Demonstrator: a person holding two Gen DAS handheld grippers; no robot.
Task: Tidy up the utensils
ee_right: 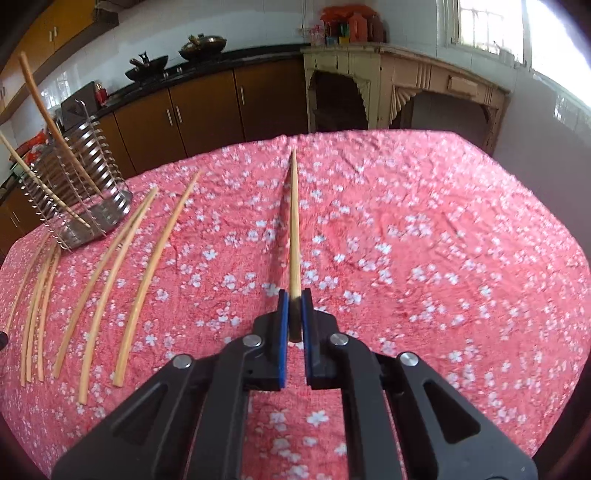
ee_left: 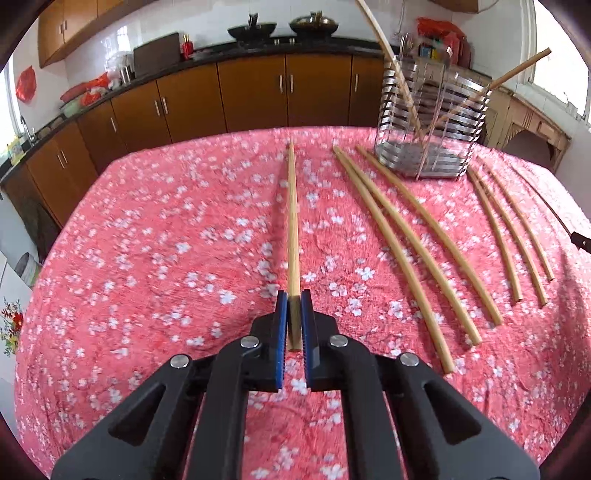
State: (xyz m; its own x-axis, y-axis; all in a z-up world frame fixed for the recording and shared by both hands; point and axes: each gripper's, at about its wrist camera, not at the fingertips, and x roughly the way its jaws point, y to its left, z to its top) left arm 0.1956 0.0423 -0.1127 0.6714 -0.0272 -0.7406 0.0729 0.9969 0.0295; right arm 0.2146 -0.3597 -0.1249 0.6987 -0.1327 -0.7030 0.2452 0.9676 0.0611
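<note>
Holder: wire-and-steel utensil holder (ee_left: 430, 122) stands on the far part of the tabletop (ee_left: 166, 240), two chopsticks (ee_left: 391, 62) leaning out of it to opposite sides; the right wrist view shows the same holder at far left.

Left grip: left gripper (ee_left: 294, 299) has its blue-padded jaws pinching the thick end of a single chopstick (ee_left: 293, 221), which runs straight ahead from the jaws, its tip toward the tabletop's far edge.

Right grip: right gripper (ee_right: 294, 299) has its jaws pressed onto the butt of another chopstick (ee_right: 294, 229), likewise pointing straight away, its shadow on the cloth alongside.

Loose chopsticks: two groups of three (ee_left: 417, 243) (ee_left: 509, 229) lie side by side on the cloth between the holder and the near edge, right of the left gripper and left of the right one.

Surface: pink cloth printed with white blossoms covers the tabletop.

Room: brown kitchen cabinets (ee_left: 221, 96) under a dark counter, two woks (ee_left: 252, 30) on the hob, white tiled wall, and a pale carved sideboard (ee_right: 406, 85) beneath bright windows.
</note>
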